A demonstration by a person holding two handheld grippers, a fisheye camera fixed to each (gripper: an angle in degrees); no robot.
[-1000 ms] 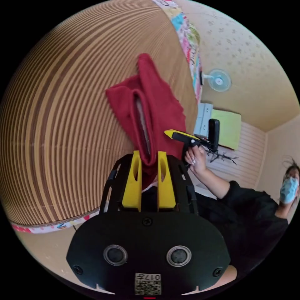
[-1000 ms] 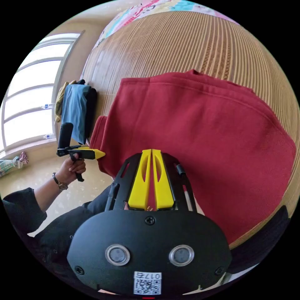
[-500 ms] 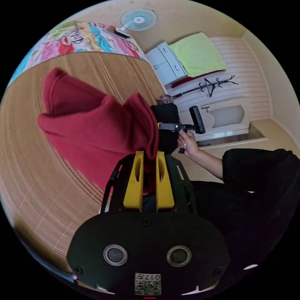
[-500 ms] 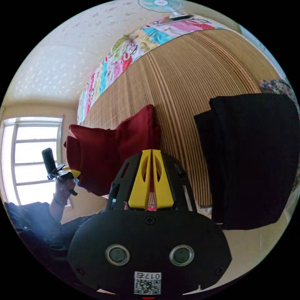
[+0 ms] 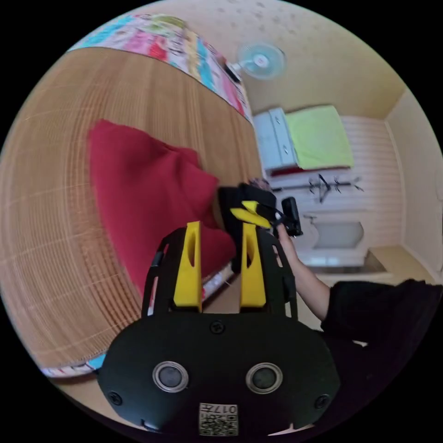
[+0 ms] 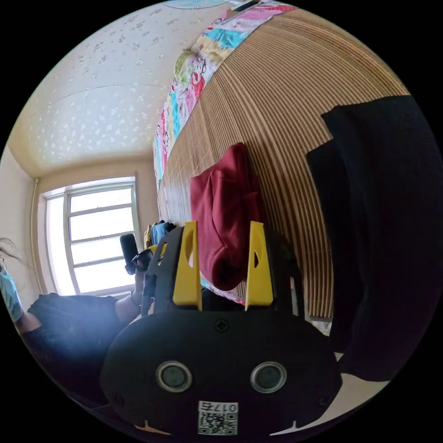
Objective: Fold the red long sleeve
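The red long sleeve (image 5: pixel 147 194) lies folded into a compact bundle on the striped bamboo mat (image 5: pixel 50 184), near the mat's edge. In the left gripper view my left gripper (image 5: pixel 220 226) is open, its yellow jaws standing apart just off the garment's near corner, holding nothing. The right gripper (image 5: pixel 251 213) shows beyond it in a hand, jaws apart. In the right gripper view my right gripper (image 6: pixel 223 226) is open too, with the red long sleeve (image 6: pixel 226 217) lying behind the gap between its jaws. The left gripper (image 6: pixel 150 256) shows at the left in that view.
A folded black garment (image 6: pixel 383 221) lies on the bamboo mat (image 6: pixel 286 115) right beside the red one. A patterned bed sheet (image 5: pixel 184 41) borders the mat. A fan (image 5: pixel 260 60), a white cabinet (image 5: pixel 274 143), a window (image 6: pixel 92 235) and folded clothes (image 6: pixel 159 230) stand around; the person sits close by.
Both grippers have let go of the red long sleeve and opened; it now rests folded on the mat. Both cameras have swung and pulled back a little.
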